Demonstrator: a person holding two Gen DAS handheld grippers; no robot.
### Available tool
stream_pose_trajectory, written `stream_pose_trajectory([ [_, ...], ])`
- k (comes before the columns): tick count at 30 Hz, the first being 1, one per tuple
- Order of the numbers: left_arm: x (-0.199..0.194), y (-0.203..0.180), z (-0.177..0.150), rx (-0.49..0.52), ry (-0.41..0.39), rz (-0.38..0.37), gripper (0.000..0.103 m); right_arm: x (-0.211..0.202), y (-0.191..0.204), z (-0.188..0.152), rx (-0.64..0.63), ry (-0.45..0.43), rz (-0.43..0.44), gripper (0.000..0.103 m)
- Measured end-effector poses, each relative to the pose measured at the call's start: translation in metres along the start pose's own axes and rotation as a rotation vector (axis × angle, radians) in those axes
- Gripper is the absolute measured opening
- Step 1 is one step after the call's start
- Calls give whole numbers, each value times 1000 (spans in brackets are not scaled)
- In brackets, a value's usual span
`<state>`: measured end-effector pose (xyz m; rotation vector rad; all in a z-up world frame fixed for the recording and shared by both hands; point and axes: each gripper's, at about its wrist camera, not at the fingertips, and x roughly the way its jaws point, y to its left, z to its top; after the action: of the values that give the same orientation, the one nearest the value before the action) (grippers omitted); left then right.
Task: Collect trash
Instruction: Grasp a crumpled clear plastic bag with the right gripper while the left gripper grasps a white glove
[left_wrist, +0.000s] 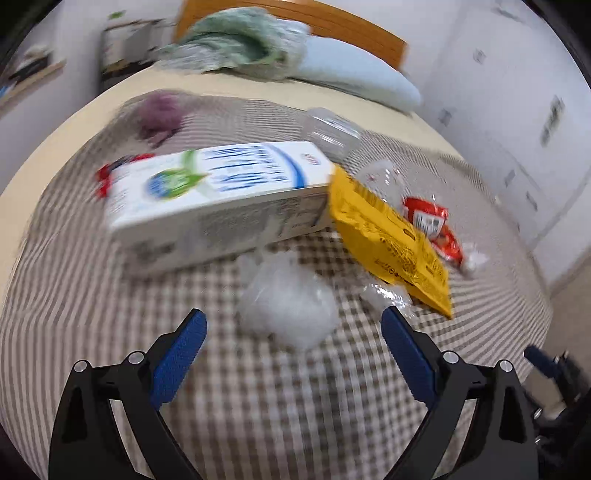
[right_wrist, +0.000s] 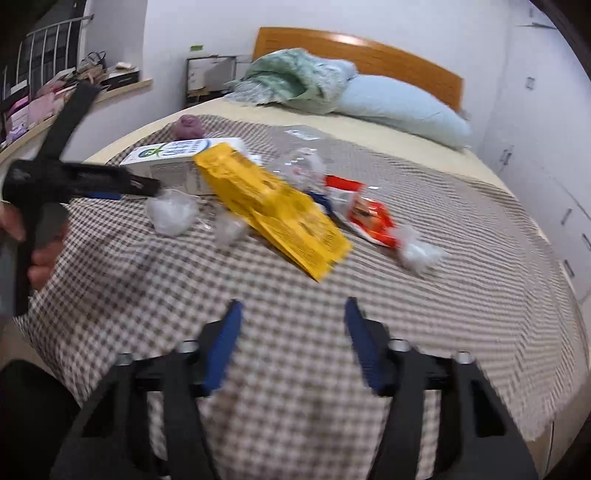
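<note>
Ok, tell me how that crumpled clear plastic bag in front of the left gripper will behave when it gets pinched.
The crumpled clear plastic bag looks thin and puffed up, so it will probably collapse between the pads and weigh almost nothing. Its glossy film may slip. Being loose on the checked blanket, it would likely slide rather than resist a push.

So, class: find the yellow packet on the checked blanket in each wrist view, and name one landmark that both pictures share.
Left wrist view: the yellow packet lies right of centre, its upper end against the white carton.
Right wrist view: the yellow packet sits just left of centre, overlapping the carton's right end.
Shared landmark: the light blue pillow by the wooden headboard.
</note>
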<state>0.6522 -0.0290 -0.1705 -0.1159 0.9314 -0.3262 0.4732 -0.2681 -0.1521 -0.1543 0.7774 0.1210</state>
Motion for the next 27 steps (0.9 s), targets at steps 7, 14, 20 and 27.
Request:
stream_pose_trajectory([
  [7,44,-1,2,43,119,-21,27,54,22,36,30,56,80,39],
  [14,-22,39,-18,-145,20,-41,6,106,47,57,39,102,106,57],
  [20,-66,64,-33,-257,-34,-32,5,131,46,65,124,160,149,33],
  [27,-97,47,-41,-232,-37,-36,4,63,43,44,189,102,268,32],
])
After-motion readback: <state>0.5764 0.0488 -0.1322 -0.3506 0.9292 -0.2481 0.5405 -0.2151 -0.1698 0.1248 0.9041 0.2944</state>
